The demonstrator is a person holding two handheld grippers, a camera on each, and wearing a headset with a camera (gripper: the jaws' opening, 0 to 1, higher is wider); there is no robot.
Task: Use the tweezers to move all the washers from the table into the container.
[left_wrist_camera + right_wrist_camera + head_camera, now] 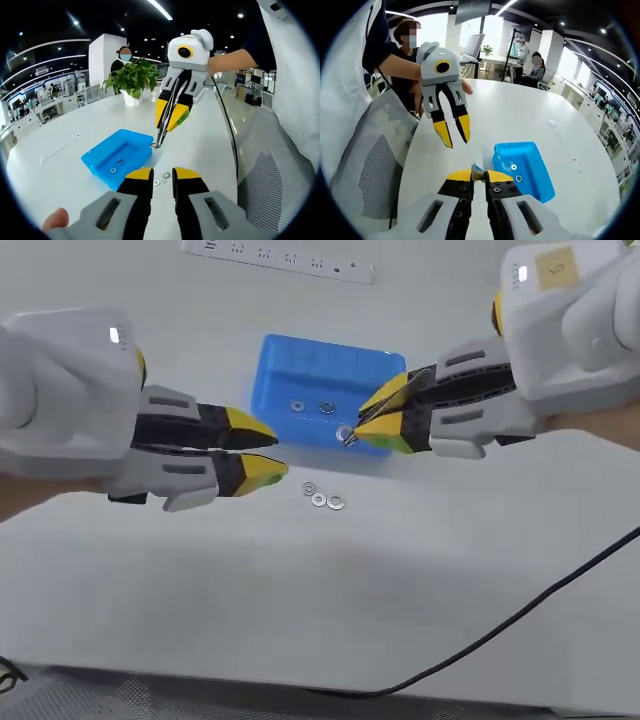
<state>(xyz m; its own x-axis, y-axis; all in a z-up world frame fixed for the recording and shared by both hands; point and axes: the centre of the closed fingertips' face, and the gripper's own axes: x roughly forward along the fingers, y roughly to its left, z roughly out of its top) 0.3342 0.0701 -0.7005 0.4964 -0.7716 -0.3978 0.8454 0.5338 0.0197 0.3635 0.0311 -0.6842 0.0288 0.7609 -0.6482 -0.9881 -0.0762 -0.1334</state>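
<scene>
Each hand-held gripper is built with a bulky white housing, grey slotted finger mounts and black jaws capped in yellow. On the left gripper a small lit indicator is set atop the housing. On the right gripper a yellow label with a faint mark is stuck at the housing's rear, and screws are seen along its black jaws. A dark sleeve is worn behind the left gripper.

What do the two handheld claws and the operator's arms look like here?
Both match: the left claw and right claw have bulky white housings, grey-and-black linked jaws and yellow tips. Each housing carries a small lit indicator; the right one also has a yellow label. A dark short sleeve covers the upper arm behind the left claw.
</scene>
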